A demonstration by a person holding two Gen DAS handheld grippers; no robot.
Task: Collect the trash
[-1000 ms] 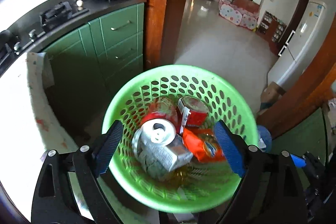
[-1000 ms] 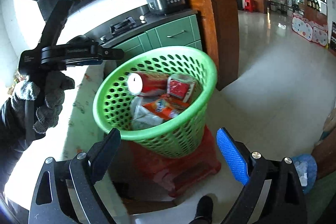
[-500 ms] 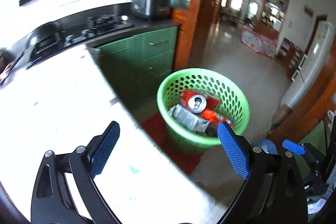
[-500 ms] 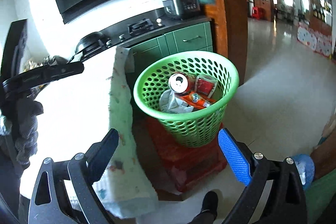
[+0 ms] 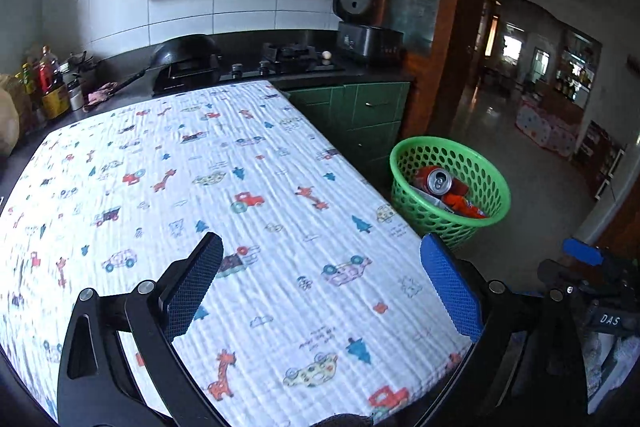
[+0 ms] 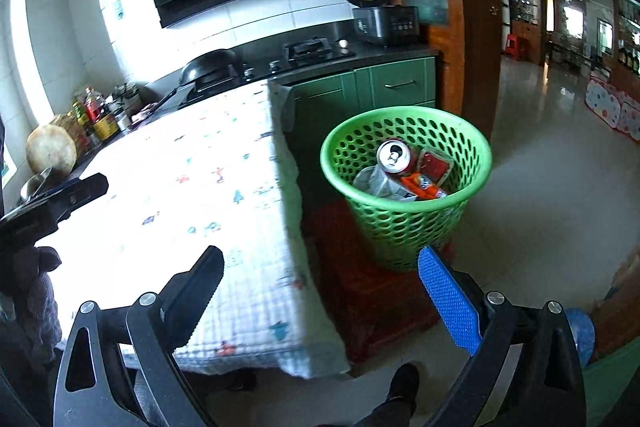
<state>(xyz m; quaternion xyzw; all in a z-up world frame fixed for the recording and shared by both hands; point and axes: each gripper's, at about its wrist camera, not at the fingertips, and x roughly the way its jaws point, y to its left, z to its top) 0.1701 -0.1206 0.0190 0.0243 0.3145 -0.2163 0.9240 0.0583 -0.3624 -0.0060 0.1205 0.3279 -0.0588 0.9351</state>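
Beside the right edge of the worktop (image 5: 280, 227), on the floor, the green basket (image 6: 404, 227) is seen with the trash inside: a can (image 6: 394, 155), a red packet (image 6: 434, 165) and an orange wrapper (image 6: 424, 187). No trash is seen on the worktop cloth. The left gripper (image 5: 320, 291) and right gripper (image 6: 320, 301) are held with jaws wide apart, having just been opening, and nothing is between them. The can is probably light and easily dented, so its round side would be best held. The wrappers look soft and slippery.
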